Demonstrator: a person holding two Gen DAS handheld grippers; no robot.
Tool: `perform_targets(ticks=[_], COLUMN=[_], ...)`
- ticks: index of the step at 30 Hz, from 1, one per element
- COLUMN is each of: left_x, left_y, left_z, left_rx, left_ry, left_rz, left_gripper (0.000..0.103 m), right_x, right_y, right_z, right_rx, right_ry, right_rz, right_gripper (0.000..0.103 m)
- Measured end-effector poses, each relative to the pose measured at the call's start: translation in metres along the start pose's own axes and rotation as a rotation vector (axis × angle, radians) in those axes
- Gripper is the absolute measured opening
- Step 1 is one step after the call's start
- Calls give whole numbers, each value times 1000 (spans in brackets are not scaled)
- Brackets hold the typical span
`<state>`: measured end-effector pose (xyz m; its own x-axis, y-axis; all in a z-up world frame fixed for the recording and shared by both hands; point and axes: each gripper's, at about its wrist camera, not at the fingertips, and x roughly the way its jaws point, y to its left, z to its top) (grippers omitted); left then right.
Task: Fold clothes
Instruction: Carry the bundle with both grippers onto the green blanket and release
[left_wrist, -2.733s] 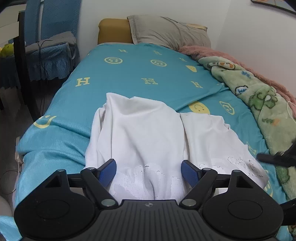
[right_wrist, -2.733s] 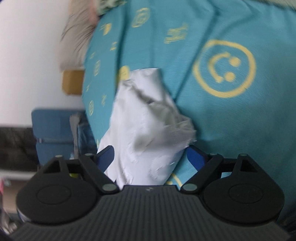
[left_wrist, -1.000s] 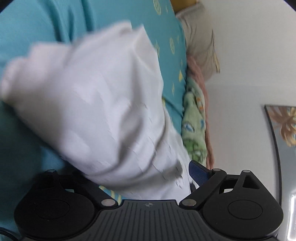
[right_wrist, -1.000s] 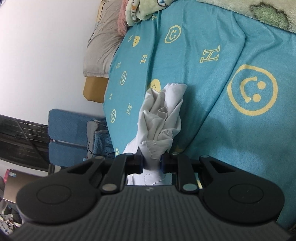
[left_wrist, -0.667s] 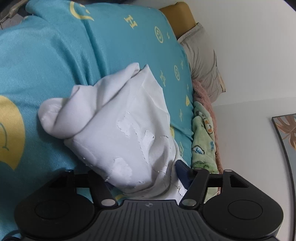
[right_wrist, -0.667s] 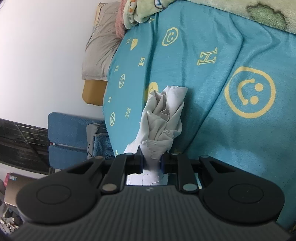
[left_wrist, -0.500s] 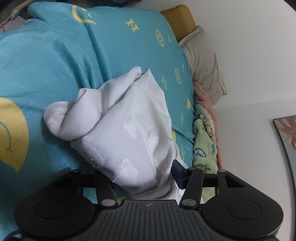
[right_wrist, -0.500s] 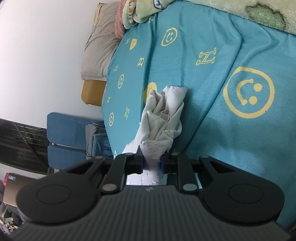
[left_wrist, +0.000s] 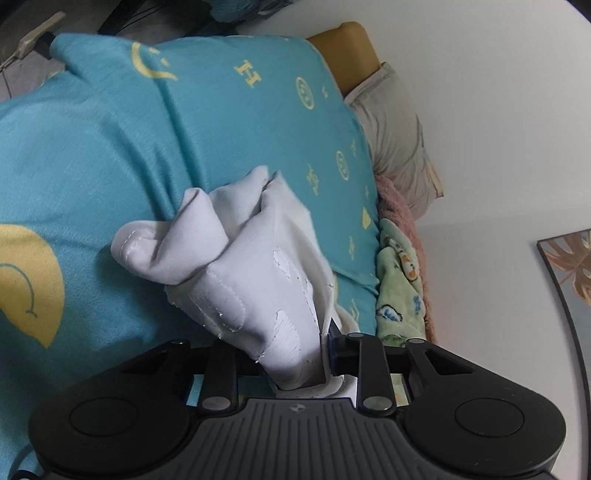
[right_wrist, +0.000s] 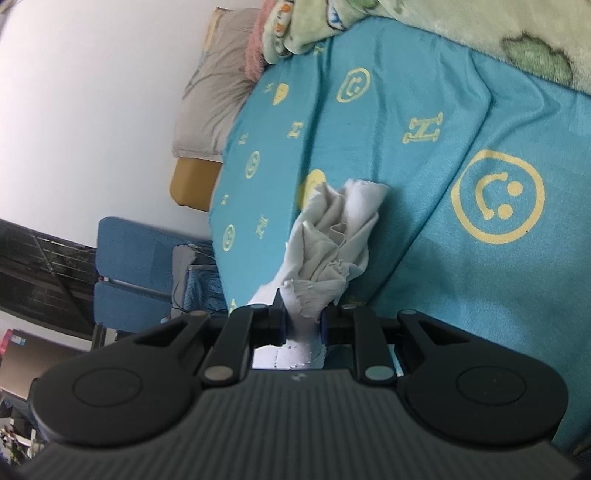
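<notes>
Closing its jaws just now, left gripper (left_wrist: 291, 363) pinches the white garment (left_wrist: 236, 280); right gripper (right_wrist: 301, 325) stays clamped on it too; both ends look secured for lifting.

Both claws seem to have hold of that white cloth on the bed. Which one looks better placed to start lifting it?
Probably the right gripper: its jaws are shut firmly on the white cloth. The left gripper has just been closing around its bunch.

Teal bedsheet printed with yellow smileys and H motifs (left_wrist: 229, 122) fills centre. Beige-grey pillow (left_wrist: 395, 136) at 2 o'clock, touching mustard headboard cushion (left_wrist: 347, 48). Green cartoon-print fleece blanket (right_wrist: 424, 26) at 12 o'clock. Blue padded chair (right_wrist: 129, 273) at 9 o'clock.
</notes>
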<state>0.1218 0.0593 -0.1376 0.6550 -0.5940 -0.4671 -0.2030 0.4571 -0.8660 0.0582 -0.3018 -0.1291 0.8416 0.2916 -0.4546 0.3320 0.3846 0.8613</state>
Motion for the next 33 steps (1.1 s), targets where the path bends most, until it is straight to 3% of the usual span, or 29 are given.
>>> perform_targets(ticks=[10,17,23,28,30,33], left_x=[-43,-34,31,108,150,203], left_y=[-71,-124,-187,-263,-306,-368], left_z=[-27,-58,-80,-109,-117,-136], left_rx=[21,66,113,194,249,298], left_ry=[100,214,311,390,415,460], left_rz=[-93,-49,19,56,44,-41], left_gripper=[26,26,26,26,25,25], right_x=[-96,-143,-163,-181,-194,-223], right_y=[16,7,-23,-25,-13,15], right_z=[14,50,112,194,237,301], right_rx=[26,30,120,111,73,-36], right_ry=[-41,-39,-39,-108,-156,-277], right_rz=[141,151,82,4,-16,-18], right_gripper=[19,19,19,19,19,19])
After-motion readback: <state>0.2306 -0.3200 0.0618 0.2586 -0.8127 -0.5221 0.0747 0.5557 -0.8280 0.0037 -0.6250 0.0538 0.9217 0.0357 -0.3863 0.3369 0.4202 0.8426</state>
